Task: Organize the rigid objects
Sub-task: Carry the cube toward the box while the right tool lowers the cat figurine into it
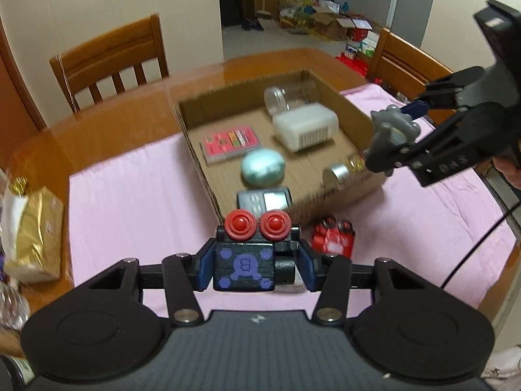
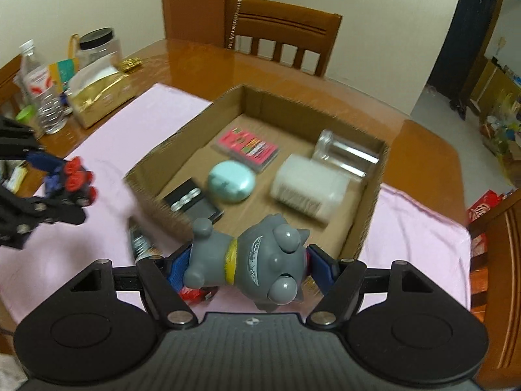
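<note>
Left gripper clamps robot toy, right gripper clamps grey figure; box ahead, right probably nearer.

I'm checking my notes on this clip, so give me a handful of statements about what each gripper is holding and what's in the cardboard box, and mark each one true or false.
1. The left gripper holds a black toy robot with red eyes. True.
2. The right gripper is open and holds nothing. False: it is shut on a grey cartoon figure.
3. The mint-green round case lies inside the cardboard box. True.
4. The pink card pack lies on the pink cloth outside the box. False: it lies on the box floor.
5. A small red toy sits on the pink cloth outside the box. True.
</note>
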The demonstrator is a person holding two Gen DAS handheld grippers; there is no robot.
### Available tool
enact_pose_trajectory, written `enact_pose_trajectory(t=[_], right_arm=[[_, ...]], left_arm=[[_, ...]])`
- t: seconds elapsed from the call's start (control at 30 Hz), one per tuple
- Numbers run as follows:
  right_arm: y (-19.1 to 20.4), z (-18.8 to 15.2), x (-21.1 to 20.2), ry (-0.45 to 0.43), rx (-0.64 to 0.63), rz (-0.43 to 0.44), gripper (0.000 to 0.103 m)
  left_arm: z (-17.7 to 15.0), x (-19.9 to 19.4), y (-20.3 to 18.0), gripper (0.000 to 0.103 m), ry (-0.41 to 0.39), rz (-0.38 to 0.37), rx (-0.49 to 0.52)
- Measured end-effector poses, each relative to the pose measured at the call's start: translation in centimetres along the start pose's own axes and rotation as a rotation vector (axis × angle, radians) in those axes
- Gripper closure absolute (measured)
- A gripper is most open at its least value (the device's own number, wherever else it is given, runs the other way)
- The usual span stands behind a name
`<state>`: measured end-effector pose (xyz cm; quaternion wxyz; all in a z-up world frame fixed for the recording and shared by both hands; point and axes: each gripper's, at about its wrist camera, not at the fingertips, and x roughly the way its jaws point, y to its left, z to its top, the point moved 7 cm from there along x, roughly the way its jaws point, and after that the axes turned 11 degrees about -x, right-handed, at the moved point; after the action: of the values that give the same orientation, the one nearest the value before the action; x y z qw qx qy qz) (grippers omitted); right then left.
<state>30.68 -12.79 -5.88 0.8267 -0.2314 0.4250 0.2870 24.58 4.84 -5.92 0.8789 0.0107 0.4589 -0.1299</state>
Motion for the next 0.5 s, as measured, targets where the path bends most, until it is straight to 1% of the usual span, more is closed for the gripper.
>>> enact_pose_trajectory(t=[0.17, 0.23, 0.27, 0.3, 0.33, 0.37, 0.4, 0.5], right_arm=[[-2.1, 1.6, 2.0, -0.005, 0.023, -0.018, 0.026], [-2.8, 2.0, 2.9, -0.001, 0.051, -0.019, 0.025], [-3.2, 2.1, 3.3, -0.001, 0.068, -0.022, 0.021], [-3.4, 2.0, 3.5, 0.001, 0.080, -0.016, 0.012], [-3.5, 2.0, 3.6, -0.008, 0.092, -0.014, 0.009], [-3.6, 1.9, 3.5, -0.017, 0.104, -0.016, 0.002], [-3.5, 1.9, 3.2, -0.027, 0.116, -0.017, 0.000], [-3.3, 1.3, 2.4, -0.034, 0.147, -0.021, 0.000]], left_arm=[[1.8, 0.8, 0.2, 0.053, -0.015, 0.018, -0.001], [2.4, 1.1, 0.1, 0.053, -0.021, 0.020, 0.002], [2.7, 1.2, 0.1, 0.053, -0.023, 0.019, -0.001], [3.0, 1.4, 0.2, 0.053, -0.025, 0.020, -0.005], [3.3, 1.5, 0.1, 0.053, -0.027, 0.019, -0.006], [3.5, 1.6, 0.2, 0.053, -0.030, 0.019, -0.008], [3.9, 1.8, 0.2, 0.053, -0.033, 0.019, -0.010], [4.7, 2.2, 0.2, 0.053, -0.039, 0.017, -0.012]])
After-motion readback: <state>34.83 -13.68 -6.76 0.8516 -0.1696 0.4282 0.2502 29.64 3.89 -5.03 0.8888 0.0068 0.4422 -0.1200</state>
